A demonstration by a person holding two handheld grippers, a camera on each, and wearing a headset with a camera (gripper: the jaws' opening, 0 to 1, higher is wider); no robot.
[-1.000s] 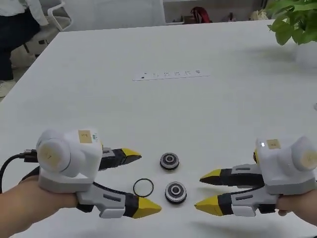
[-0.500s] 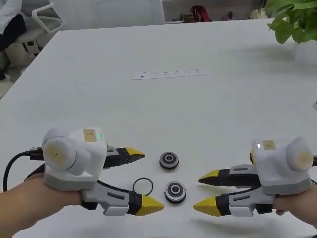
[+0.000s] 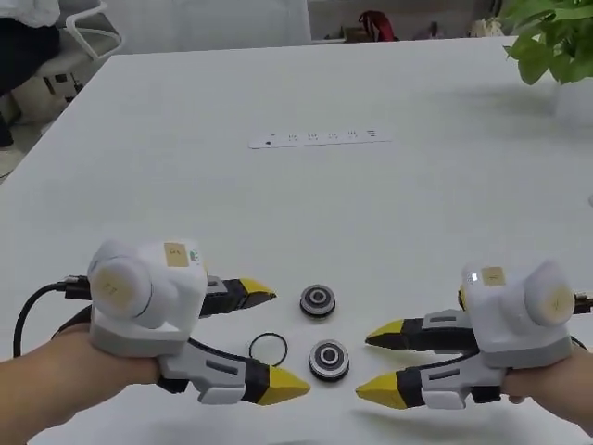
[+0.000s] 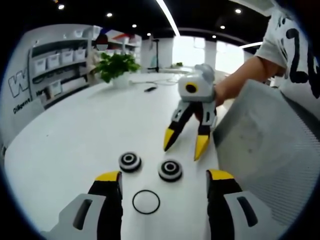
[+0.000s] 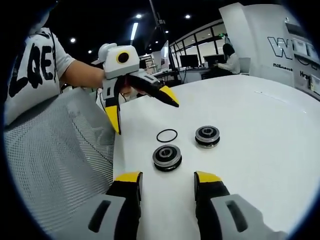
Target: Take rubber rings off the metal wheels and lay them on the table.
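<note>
Left tool [image 3: 283, 340] and right tool [image 3: 366, 366] gape apart, tips facing each other

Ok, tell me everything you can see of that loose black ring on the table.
The ring is a thin black band, rubber by its look, a plain closed circle with no visible twist or break. It lies flat and free on the white table, just beside the nearer wheel, with a small gap between them. It sits in the space between the open jaws of the left gripper. Nothing grips or touches it apart from the table.
</note>
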